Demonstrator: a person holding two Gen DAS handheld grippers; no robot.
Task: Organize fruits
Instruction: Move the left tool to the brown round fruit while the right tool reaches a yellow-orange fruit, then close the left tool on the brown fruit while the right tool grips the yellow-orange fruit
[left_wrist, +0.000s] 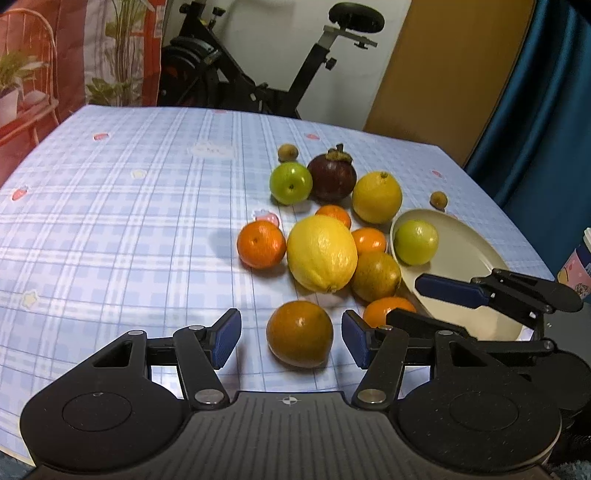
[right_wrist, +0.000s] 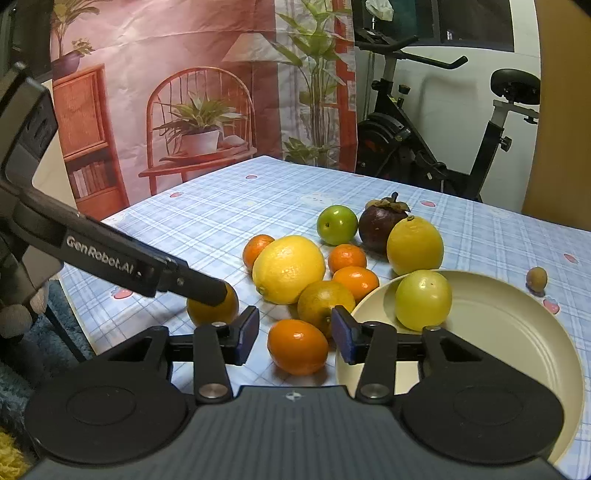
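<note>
- The plate (right_wrist: 517, 325) sits on the table (right_wrist: 221, 206), right of the fruit cluster.
- One apple (right_wrist: 423, 300) lies in the plate at its left rim.
- The mangosteen (right_wrist: 380, 223) stands behind the big lemon (right_wrist: 288, 268), another apple (right_wrist: 337, 225) just left of it.
- A longan (right_wrist: 536, 277) lies apart, behind the plate.

From my right wrist view, the left gripper's arm covers the top of 1 dull orange (right_wrist: 212, 308), and the cream plate (right_wrist: 517, 332) runs behind my gripper body. In the left wrist view, 1 small orange (left_wrist: 388, 308) sits half behind a blue pad, and a patterned cup (left_wrist: 580, 264) is cut off by the right edge.
</note>
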